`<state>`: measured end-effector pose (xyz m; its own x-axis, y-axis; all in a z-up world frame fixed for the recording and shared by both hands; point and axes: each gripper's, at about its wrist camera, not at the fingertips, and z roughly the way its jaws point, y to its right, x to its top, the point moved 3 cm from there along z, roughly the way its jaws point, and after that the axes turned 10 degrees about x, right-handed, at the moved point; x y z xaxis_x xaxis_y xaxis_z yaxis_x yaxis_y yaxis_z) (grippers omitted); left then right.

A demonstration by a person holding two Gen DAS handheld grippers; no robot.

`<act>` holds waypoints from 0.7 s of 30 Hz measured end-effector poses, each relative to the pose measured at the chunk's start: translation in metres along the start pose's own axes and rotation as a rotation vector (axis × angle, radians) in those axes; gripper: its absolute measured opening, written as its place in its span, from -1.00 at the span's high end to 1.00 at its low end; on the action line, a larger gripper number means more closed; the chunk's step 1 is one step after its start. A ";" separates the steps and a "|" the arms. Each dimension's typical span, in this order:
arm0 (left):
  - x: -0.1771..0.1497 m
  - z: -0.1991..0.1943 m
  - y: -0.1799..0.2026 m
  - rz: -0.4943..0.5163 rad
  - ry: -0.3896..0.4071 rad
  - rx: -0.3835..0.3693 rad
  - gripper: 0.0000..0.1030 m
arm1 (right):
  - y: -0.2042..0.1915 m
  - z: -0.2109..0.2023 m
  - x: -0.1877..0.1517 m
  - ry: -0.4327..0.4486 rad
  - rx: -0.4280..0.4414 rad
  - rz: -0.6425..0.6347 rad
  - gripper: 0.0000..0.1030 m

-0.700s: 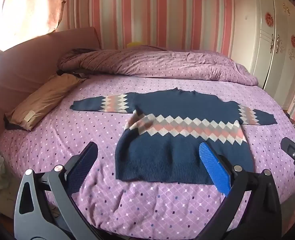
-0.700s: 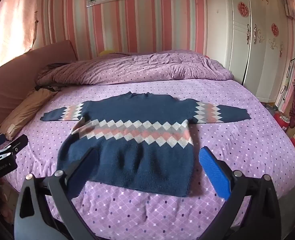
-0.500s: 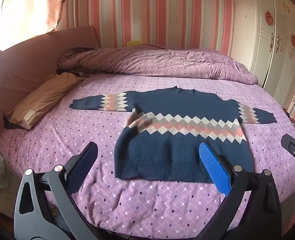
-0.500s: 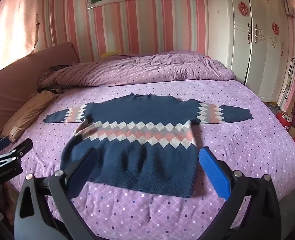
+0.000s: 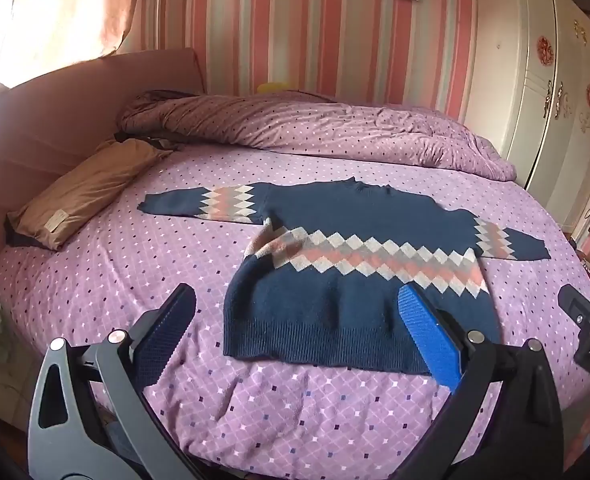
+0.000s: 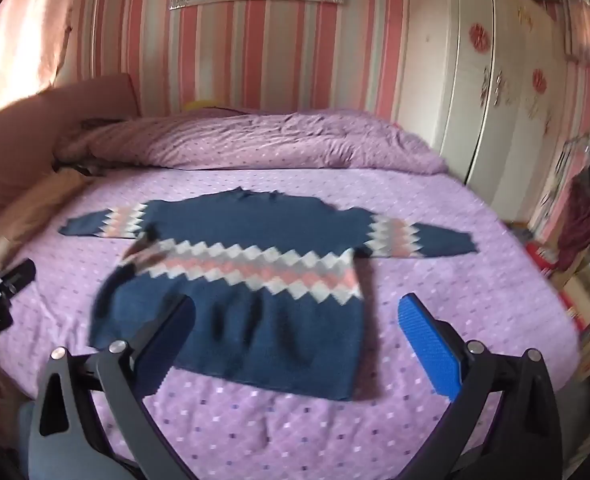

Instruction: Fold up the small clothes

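- Pink-striped walls and a white wardrobe (image 5: 551, 92) are seen behind a bed (image 5: 107, 264) covered in a purple dotted sheet
- At the middle of the bed a navy sweater (image 5: 335, 280) with a pink, grey and white diamond band is laid flat, both sleeves spread out to the sides and the neck pointing toward the wall
- Beyond the sweater's neck a rumpled purple duvet (image 5: 315, 128) is heaped across the bed; beyond its left sleeve a tan pillow (image 5: 83, 192) is set against the headboard
- A strip of bare sheet is left between the sweater's ribbed hem and the near bed edge, and wider bare sheet is seen outside each sleeve
- The left gripper (image 5: 295, 332) is held above the near bed edge with its fingers spread wide apart, nothing between them, framing the hem
- The right gripper (image 6: 295, 332) is likewise held wide apart and free of cloth, over the hem's right part; this view is blurred
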<state>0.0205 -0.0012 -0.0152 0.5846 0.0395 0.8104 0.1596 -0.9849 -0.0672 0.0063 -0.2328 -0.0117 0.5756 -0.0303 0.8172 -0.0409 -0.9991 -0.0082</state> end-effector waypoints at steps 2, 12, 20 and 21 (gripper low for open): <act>-0.001 0.001 -0.003 -0.015 0.005 -0.005 -0.94 | -0.001 0.001 0.001 -0.004 0.003 -0.012 -0.97; -0.002 0.000 -0.006 -0.029 0.039 -0.037 -0.94 | 0.011 0.007 -0.002 0.002 0.064 0.074 -0.97; 0.000 0.003 -0.005 0.009 0.031 -0.011 -0.94 | 0.009 0.010 -0.007 0.010 0.047 0.030 -0.97; 0.000 0.003 -0.006 0.005 0.029 -0.013 -0.94 | 0.009 0.010 -0.007 0.010 0.052 0.034 -0.97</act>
<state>0.0221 0.0051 -0.0165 0.5619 0.0296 0.8267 0.1459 -0.9873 -0.0637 0.0099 -0.2422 -0.0229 0.5664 -0.0637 0.8216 -0.0173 -0.9977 -0.0655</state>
